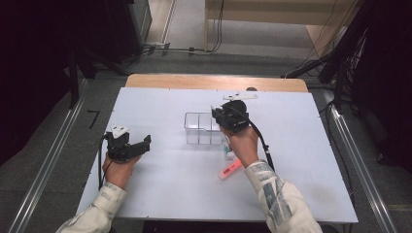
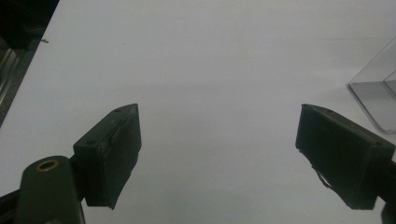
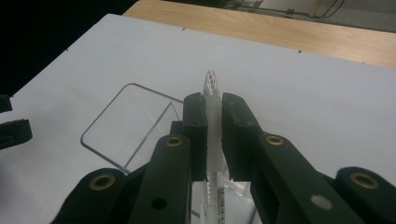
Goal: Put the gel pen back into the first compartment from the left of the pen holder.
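My right gripper (image 3: 213,99) is shut on a slim translucent white pen (image 3: 210,80) that runs lengthwise between its jaws, tip pointing away. In the high view this gripper (image 1: 219,114) hangs over the right end of a clear plastic box (image 1: 198,129). The box (image 3: 122,125) has a divider and lies just below and left of the jaws. My left gripper (image 1: 145,141) rests at the table's left, apart from the box. Its jaws (image 2: 219,111) stand wide open with only bare white tabletop between them.
A pink marker (image 1: 230,169) lies on the white table (image 1: 160,184) beside the right wrist. A small white and green piece (image 1: 229,155) shows just under the right hand. A corner of the clear box (image 2: 379,88) appears at the right of the left gripper view.
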`<state>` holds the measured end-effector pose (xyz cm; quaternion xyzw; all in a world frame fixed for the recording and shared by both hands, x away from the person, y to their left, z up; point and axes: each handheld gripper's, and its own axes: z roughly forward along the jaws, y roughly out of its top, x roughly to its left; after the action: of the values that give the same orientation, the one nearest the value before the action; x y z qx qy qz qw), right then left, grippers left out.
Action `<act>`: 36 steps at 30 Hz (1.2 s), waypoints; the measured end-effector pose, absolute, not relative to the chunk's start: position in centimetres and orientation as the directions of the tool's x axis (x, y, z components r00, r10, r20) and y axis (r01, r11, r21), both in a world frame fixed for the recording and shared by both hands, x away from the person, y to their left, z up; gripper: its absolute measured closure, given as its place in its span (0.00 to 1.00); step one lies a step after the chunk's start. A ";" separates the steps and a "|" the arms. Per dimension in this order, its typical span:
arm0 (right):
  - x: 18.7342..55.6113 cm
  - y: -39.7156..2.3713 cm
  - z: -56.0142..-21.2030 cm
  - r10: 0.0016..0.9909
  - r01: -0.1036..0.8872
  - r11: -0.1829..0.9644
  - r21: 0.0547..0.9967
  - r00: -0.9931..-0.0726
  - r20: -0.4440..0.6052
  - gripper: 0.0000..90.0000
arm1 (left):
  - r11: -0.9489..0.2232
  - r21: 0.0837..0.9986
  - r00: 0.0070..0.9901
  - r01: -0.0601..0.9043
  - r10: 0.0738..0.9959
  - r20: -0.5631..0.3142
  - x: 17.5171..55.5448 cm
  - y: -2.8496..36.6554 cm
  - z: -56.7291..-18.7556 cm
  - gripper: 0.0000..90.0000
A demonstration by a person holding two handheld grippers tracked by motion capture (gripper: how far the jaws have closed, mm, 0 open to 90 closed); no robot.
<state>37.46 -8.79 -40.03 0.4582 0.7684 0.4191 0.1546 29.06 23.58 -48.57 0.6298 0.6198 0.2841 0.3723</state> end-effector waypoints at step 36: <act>41.4 -2.0 -38.4 0.810 0.565 0.249 0.786 -0.566 0.150 0.88 | 0.052 0.820 0.079 0.570 0.990 -0.118 29.1 23.8 -48.5 0.17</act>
<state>41.41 -2.03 -38.35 0.4426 0.7771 0.4235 0.1445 29.07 23.77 -48.52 0.6300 0.6190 0.2778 0.3780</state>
